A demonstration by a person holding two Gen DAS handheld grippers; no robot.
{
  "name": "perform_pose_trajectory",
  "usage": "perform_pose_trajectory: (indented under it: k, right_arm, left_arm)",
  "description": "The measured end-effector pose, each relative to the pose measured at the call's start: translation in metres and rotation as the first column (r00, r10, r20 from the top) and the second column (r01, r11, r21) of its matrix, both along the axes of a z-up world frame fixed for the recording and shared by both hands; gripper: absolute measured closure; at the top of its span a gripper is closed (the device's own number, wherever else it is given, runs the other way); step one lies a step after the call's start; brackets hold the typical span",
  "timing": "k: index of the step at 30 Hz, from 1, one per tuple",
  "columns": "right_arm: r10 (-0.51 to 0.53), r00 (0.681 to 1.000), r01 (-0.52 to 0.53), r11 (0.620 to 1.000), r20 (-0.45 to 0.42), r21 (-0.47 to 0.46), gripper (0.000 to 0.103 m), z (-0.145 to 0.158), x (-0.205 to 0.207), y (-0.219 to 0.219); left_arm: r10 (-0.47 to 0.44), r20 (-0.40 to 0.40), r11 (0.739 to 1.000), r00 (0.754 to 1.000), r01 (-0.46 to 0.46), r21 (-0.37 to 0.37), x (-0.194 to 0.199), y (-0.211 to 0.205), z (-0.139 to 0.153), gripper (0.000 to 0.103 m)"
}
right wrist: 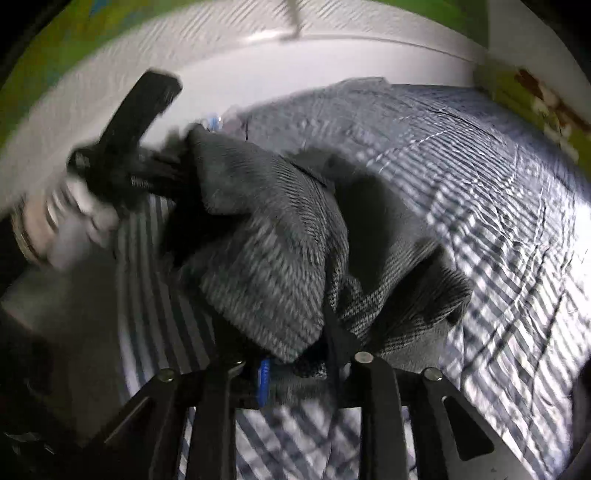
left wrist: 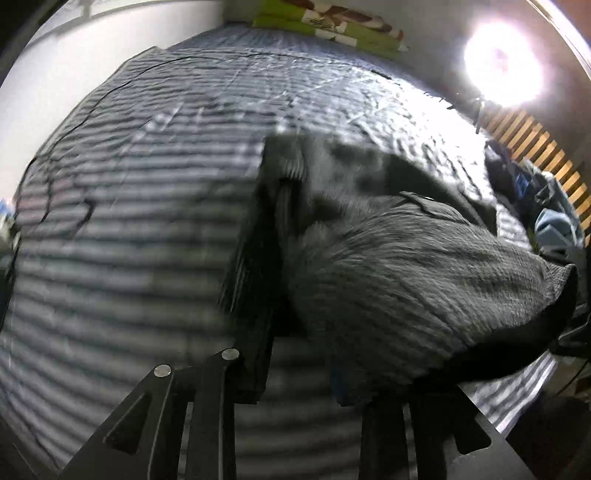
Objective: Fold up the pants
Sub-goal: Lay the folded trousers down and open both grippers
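Dark grey ribbed pants (left wrist: 406, 280) hang bunched above the striped bedsheet (left wrist: 129, 229). My left gripper (left wrist: 325, 170) is shut on one edge of them. Its left finger (left wrist: 258, 266) shows as a dark blurred bar, and the cloth covers the right finger. In the right wrist view the pants (right wrist: 266, 258) rise in a heap from between the fingers of my right gripper (right wrist: 291, 266), which is shut on them with its fingertips hidden under the fabric. At upper left there, the left gripper (right wrist: 173, 147) holds the far edge, with a blurred hand (right wrist: 62, 229) behind it.
The bed (right wrist: 498, 221) runs up to a white wall (right wrist: 295, 70). A green patterned cushion (left wrist: 325, 22) lies at its head. A bright lamp (left wrist: 502, 66) glares at upper right, above wooden slats (left wrist: 535, 155) and a pile of clothes (left wrist: 535, 210).
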State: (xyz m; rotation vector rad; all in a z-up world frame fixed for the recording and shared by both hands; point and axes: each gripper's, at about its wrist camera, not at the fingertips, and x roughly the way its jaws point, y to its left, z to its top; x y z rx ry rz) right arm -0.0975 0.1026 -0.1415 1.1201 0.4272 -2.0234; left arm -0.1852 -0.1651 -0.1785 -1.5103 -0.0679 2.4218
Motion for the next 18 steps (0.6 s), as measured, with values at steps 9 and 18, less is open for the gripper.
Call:
perform_pose_trajectory:
  k: [9, 18]
  right_arm:
    - [-0.036, 0.997, 0.041, 0.997, 0.068, -0.068, 0.07, 0.031, 0.016, 0.058]
    - [-0.281, 0.911, 0.359, 0.9, 0.302, -0.248, 0.063, 0.028, -0.051, 0.101]
  left_arm:
    - [0.057, -0.034, 0.998, 0.998, -0.058, -0.038, 0.058, -0.047, 0.03, 0.075]
    - [0.077, -0.011, 0.995, 0.997, -0.076, 0.071, -0.033, -0.012, 0.048, 0.064]
